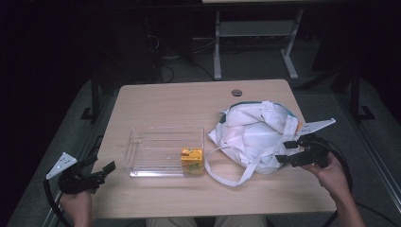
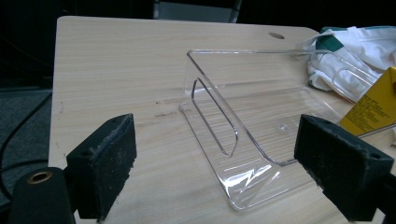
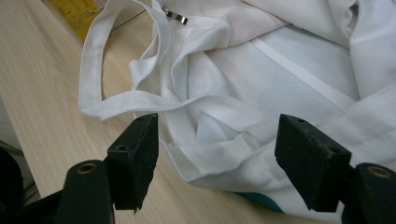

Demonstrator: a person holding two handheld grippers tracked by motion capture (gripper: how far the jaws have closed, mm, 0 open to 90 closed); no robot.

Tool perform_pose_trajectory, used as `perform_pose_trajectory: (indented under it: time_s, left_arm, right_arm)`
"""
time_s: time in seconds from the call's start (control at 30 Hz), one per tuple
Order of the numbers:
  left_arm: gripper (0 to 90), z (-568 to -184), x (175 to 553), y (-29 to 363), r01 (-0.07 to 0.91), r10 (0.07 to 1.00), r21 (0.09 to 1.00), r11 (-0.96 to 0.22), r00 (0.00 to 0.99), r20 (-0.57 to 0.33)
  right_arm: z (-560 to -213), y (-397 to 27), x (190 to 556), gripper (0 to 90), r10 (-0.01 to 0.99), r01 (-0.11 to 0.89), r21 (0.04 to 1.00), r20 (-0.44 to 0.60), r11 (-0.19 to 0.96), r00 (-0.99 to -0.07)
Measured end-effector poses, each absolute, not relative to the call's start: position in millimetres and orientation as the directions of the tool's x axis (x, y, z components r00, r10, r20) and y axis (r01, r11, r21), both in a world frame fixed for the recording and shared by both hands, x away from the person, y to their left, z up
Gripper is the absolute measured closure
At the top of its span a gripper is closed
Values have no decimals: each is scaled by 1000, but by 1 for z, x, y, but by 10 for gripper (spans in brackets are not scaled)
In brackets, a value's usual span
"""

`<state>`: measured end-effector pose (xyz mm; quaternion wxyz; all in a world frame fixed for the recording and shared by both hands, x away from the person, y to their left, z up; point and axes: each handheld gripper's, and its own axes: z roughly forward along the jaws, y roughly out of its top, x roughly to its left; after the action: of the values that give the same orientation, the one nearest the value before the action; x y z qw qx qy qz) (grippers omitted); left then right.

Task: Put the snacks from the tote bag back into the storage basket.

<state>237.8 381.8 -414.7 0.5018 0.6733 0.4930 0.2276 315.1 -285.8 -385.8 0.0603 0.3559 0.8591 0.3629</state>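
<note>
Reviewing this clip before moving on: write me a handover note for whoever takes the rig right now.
Right tool: jaws open, at the near right edge of the white cloth bag, a fold of the bag between the pads but not pinched.
Left tool: jaws open, holding nothing, off the table's left front corner and aimed at the clear plastic tray.
Yellow carton stands at the tray's right end, beside the bag's loose strap.
Done: nothing gripped yet.
Left: probably close on the bag; the tray and carton are untouched.
</note>
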Motion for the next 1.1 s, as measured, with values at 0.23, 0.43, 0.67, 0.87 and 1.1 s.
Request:
perform_pose_trajectory:
  time_s: [0.23,0.43,0.67,0.87,1.1]
  left_arm:
    - [126,-415,238,381,436,892,900,-10,410,-189]
    - [126,-415,238,381,436,891,900,-16,414,-184]
    - [126,-415,238,382,436,891,900,-17,414,-184]
    - [126,-415,239,382,432,889,902,-16,419,-185]
    - [126,-415,240,382,432,888,902,-14,420,-187]
  right_arm:
    - [-391,-291,306,300,665,568,673,150,474,-732]
    - [-397,-293,300,300,660,557,681,143,475,-737]
    - [-402,-293,290,299,668,559,683,138,470,-731]
    - [-406,-292,282,290,679,558,682,122,473,-724]
    - [-408,-293,270,252,709,546,709,93,446,-699]
